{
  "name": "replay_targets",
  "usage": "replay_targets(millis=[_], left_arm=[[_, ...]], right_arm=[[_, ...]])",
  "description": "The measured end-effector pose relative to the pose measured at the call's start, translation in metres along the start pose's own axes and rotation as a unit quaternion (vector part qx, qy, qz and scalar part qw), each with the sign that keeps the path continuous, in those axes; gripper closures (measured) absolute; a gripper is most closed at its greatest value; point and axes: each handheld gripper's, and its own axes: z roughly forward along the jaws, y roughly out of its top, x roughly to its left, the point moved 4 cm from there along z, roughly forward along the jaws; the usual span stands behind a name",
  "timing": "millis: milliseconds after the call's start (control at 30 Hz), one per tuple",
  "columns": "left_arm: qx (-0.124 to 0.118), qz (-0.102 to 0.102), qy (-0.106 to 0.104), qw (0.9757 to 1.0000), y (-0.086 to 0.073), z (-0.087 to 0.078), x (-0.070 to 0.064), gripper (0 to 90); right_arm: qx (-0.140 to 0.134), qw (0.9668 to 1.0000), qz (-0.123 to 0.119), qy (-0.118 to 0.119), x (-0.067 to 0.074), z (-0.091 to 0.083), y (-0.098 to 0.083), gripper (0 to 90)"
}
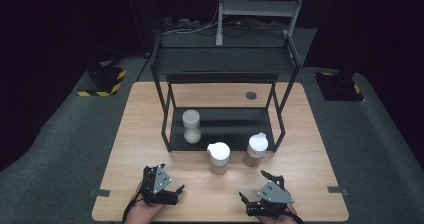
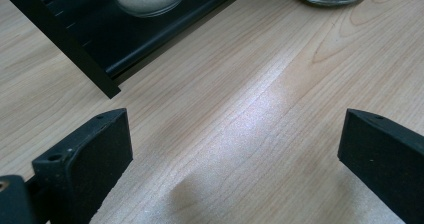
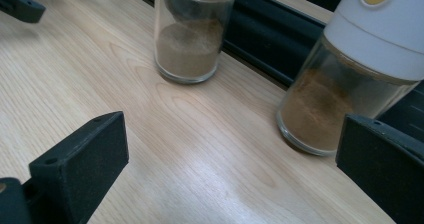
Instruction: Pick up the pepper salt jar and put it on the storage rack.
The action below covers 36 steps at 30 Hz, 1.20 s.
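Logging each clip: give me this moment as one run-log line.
left gripper: open, idle | right gripper: open, idle | two brown-spice jars: on table | white-filled jar: on rack shelf

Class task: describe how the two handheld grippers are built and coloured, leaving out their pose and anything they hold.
Both the left gripper and the right gripper are matt black, each with two blocky, wedge-shaped jaws showing small screw holes. A grey three-cornered plate sits on top of each. A thin black cable trails from each towards the person.
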Motion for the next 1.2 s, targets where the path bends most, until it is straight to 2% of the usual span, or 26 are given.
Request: replay_targets(millis=[500, 1100, 1200], left_arm=[[0.002, 0.001, -0.002, 1.0, 0.0, 0.0, 0.0, 1.2], [0.002, -0.002, -0.006, 1.0, 0.0, 0.0, 0.001, 1.3], [0.0, -0.003, -0.007, 1.0, 0.0, 0.0, 0.001, 1.3]], right_arm=[[-0.005, 0.9999, 0.001, 0.01, 0.019, 0.013, 0.01, 0.0], [-0.011, 0.9998, 0.011, 0.014, 0.032, 0.037, 0.02, 0.0], [-0.015, 0.9998, 0.006, 0.013, 0.034, 0.04, 0.023, 0.0]])
